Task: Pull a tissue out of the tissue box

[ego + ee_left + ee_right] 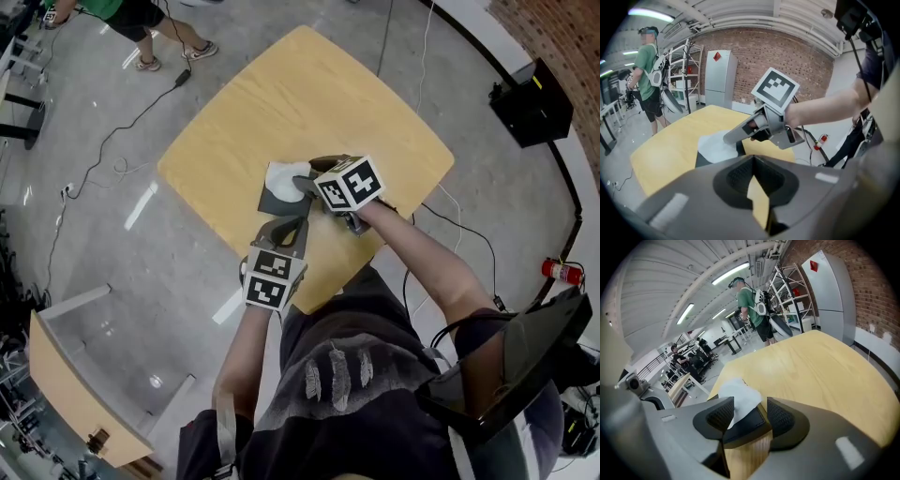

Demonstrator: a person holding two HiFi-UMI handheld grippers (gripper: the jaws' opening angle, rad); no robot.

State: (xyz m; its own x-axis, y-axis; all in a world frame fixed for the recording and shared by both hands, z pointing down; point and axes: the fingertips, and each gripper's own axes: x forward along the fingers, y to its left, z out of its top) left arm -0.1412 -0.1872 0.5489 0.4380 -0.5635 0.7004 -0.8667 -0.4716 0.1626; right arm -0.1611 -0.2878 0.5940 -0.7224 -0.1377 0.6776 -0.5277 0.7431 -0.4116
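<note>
A dark tissue box [273,202] lies on the yellow wooden table [300,103], with a white tissue [283,177] standing out of its top. My right gripper [302,187] is open over the box. In the right gripper view the tissue [740,397] rises between the spread pads [720,414] of my right gripper [745,416], above the box [747,425]. My left gripper [284,228] is shut and empty at the box's near edge; whether it touches the box I cannot tell. From my left gripper [754,180] I see the tissue [714,143] and the right gripper [733,136] over it.
A person in a green shirt [648,65] stands beyond the table's far side. Cables [122,131] trail over the floor at the left. A black case [530,101] and a red fire extinguisher [562,272] sit at the right, a wooden desk [75,394] at the lower left.
</note>
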